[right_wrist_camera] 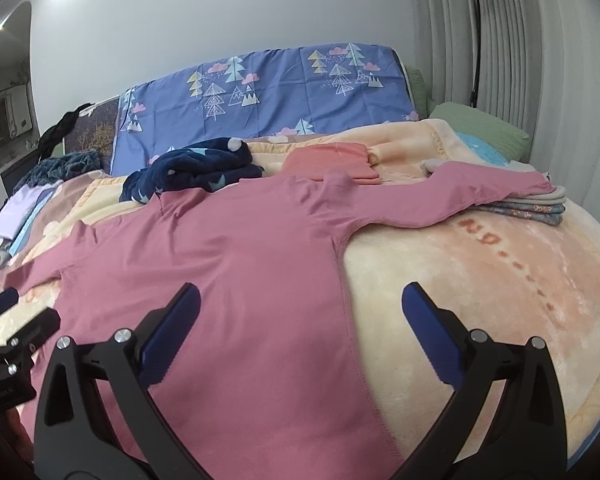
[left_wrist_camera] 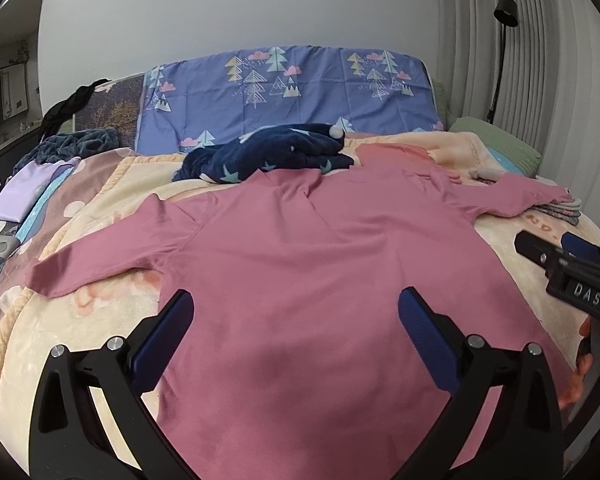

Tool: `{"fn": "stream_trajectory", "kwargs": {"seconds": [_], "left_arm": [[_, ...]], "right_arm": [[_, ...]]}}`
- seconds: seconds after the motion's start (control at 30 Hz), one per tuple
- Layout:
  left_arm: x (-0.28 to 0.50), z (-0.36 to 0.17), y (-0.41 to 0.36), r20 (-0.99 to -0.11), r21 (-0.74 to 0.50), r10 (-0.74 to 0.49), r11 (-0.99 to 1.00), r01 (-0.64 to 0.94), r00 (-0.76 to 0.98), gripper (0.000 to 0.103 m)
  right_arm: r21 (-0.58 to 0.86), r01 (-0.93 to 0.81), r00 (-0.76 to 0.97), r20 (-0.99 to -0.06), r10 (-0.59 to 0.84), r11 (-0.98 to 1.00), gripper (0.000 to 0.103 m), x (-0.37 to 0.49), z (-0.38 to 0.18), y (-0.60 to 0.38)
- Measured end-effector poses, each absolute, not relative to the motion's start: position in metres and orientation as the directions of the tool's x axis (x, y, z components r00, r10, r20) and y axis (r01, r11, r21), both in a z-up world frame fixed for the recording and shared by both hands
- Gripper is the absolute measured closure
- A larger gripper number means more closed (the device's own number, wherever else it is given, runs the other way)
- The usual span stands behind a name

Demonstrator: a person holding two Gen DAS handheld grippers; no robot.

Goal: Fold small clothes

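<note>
A pink long-sleeved shirt point(left_wrist_camera: 300, 248) lies spread flat on the blanket point(right_wrist_camera: 480, 280) of the bed, sleeves out to both sides. The left tongs point(left_wrist_camera: 294, 320) hover released over the shirt's lower body, both fingers above the cloth. The right tongs point(right_wrist_camera: 300, 316) are released too, straddling the shirt's side seam, one finger over the shirt and one over the blanket. Beyond the shirt's collar sits a dark blue bundle point(left_wrist_camera: 268, 152).

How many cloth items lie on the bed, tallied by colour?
Pink long-sleeved shirt: 1
Coral folded garment: 1
Navy star-print fleece garment: 1
Lilac folded garment: 1
Dark teal fleece item: 1
Small folded stack, mixed colours: 1, pieces uncountable
Total: 6
</note>
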State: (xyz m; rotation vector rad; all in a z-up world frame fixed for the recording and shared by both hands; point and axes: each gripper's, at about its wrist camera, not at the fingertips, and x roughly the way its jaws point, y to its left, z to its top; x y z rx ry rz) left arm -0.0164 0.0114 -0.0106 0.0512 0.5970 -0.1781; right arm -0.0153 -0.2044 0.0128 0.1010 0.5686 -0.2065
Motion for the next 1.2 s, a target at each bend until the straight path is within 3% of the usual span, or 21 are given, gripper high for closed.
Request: {"fn": "stream_trajectory", "kwargs": {"seconds": [0.1, 0.3, 1.2], "left_arm": [[-0.017, -0.011, 0.012, -0.55, 0.021, -0.128, 0.986, 0.167, 0.825, 0.001], [-0.007, -0.019, 0.017, -0.641, -0.049, -0.189, 0.977, 0.206, 0.744, 0.001], [-0.012, -0.019, 0.018, -0.647, -0.055, -0.201, 0.974, 0.218, 0.736, 0.001]], "right_arm": [[-0.02, 0.178, 0.81, -0.564, -0.158, 0.984, 0.002, -0.012, 0.011, -0.195], [-0.018, 0.152, 0.818, -0.559, -0.136, 0.988, 0.002, -0.014, 0.012, -0.193], [-0.017, 0.186, 0.802, -0.575, -0.162, 0.982, 0.002, -0.016, 0.01, -0.194]]}}
